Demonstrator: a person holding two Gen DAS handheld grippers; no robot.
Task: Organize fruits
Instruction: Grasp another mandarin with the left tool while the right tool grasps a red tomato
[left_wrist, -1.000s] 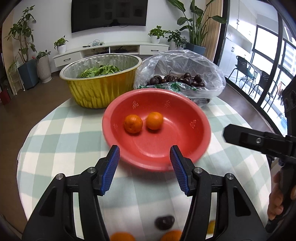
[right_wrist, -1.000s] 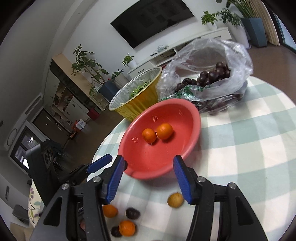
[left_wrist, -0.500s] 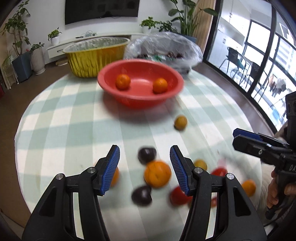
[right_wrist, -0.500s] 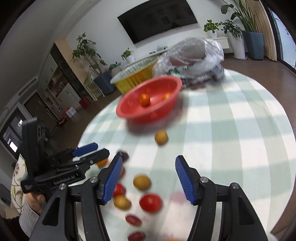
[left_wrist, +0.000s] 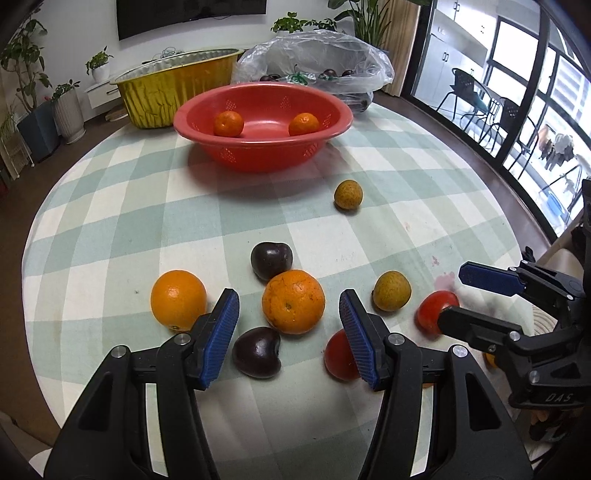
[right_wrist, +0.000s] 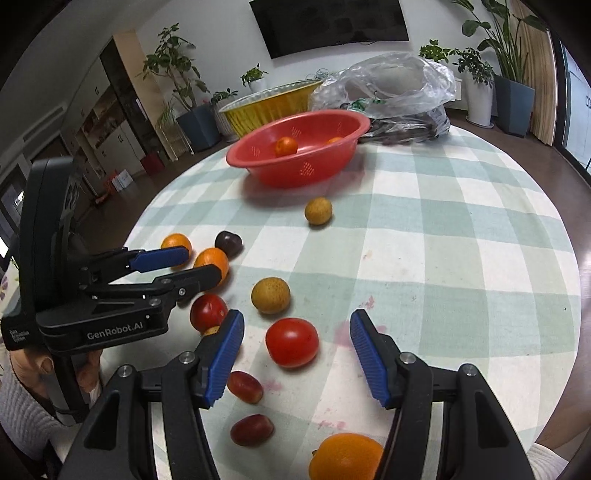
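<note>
**A:** What do you get on the left wrist view?

**B:** My left gripper (left_wrist: 288, 334) hangs above the checked tablecloth (left_wrist: 110, 221) with its jaws spread wide and nothing between the pads. A large orange (left_wrist: 293, 301) sits framed in the gap, a dark plum (left_wrist: 256, 352) just in front of it, another plum (left_wrist: 271, 260) behind. A second orange (left_wrist: 178, 299) lies beside the left finger. The red bowl (left_wrist: 258, 155) stands far across the table, two tangerines (left_wrist: 229, 123) inside.

**A:** And the right wrist view?

**B:** My right gripper (right_wrist: 295, 358) is parted too, empty. A red tomato (right_wrist: 291, 342) rests on the cloth between the fingers, a yellow-brown fruit (right_wrist: 270, 295) just beyond it, two red grapes (right_wrist: 245, 387) near the left finger. The bowl (right_wrist: 295, 173) is well apart, by the plastic bag (right_wrist: 388, 88).
</note>
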